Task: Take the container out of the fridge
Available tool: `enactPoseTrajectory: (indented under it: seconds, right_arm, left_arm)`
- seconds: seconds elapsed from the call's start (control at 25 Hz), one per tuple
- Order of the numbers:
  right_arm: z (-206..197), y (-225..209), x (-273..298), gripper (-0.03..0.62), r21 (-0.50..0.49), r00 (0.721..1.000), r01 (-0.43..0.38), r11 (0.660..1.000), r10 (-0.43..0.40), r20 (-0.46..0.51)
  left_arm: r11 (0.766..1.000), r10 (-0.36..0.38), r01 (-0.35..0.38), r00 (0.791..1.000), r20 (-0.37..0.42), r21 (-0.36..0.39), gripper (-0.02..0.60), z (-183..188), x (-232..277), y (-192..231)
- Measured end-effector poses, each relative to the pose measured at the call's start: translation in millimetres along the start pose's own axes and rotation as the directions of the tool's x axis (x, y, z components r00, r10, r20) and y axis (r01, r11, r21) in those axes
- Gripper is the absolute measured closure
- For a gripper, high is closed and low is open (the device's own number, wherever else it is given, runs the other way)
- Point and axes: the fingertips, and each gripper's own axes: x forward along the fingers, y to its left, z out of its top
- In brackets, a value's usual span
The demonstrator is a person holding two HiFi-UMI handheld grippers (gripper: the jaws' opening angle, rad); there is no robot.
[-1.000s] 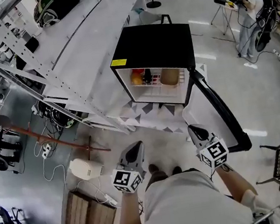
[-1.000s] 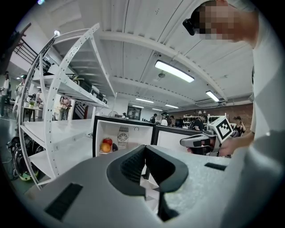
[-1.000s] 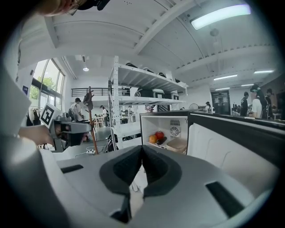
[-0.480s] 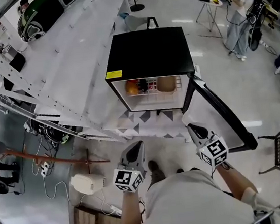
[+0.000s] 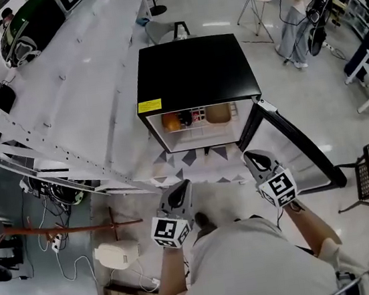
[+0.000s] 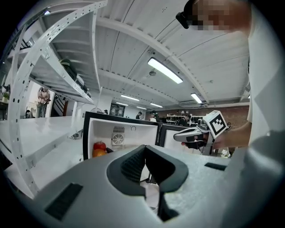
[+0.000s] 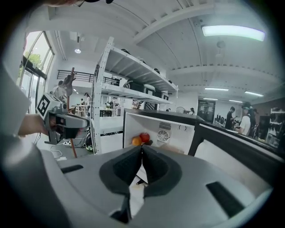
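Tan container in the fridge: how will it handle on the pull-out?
The tan container looks squat and rounded, so it is probably stable rather than tippy, though curved sides may slip in a grip. Its contents are hidden, so weight is unknown. The round fruit left of it could roll if nudged.

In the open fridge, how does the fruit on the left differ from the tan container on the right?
The fruit is orange and red, in small rounded pieces; the tan container is one dull colour and wider. The fruit sits at the fridge's left side, the tan container at its right. Both are inside the open fridge, untouched.
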Motion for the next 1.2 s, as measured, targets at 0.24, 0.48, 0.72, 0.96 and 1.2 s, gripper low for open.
enactPoseTrajectory:
  seconds: [0.24, 0.48, 0.72, 0.96, 1.2]
  right_arm:
    - [5.3, -5.5, 36.0, 0.568, -0.080, 0.997, 0.070, 0.994, -0.072, -0.020]
    - [4.2, -7.2, 74.5, 0.537, -0.166, 0.992, 0.098, 0.981, -0.111, -0.065]
    - [-8.4, -9.1, 113.3, 0.494, -0.240, 0.980, 0.113, 0.964, -0.148, -0.132]
    - [-24.6, -15.3, 143.6, 0.456, -0.308, 0.958, 0.139, 0.941, -0.207, -0.200]
    - [-46.1, -29.3, 177.9, 0.381, -0.365, 0.938, 0.135, 0.921, -0.237, -0.253]
  left_arm:
    - [0.998, -0.056, 0.056, 0.998, -0.002, -0.008, 0.577, -3.9, 3.2, 23.8]
    - [0.994, -0.110, 0.110, 0.994, -0.010, -0.005, 0.577, -5.3, 2.3, 39.8]
    - [0.990, -0.144, 0.144, 0.990, -0.015, -0.012, 0.577, -7.2, -0.9, 56.4]
    - [0.987, -0.158, 0.157, 0.987, -0.021, -0.025, 0.577, -11.5, -1.4, 67.9]
    - [0.990, -0.133, 0.133, 0.991, -0.004, -0.038, 0.577, -7.2, 1.0, 75.1]
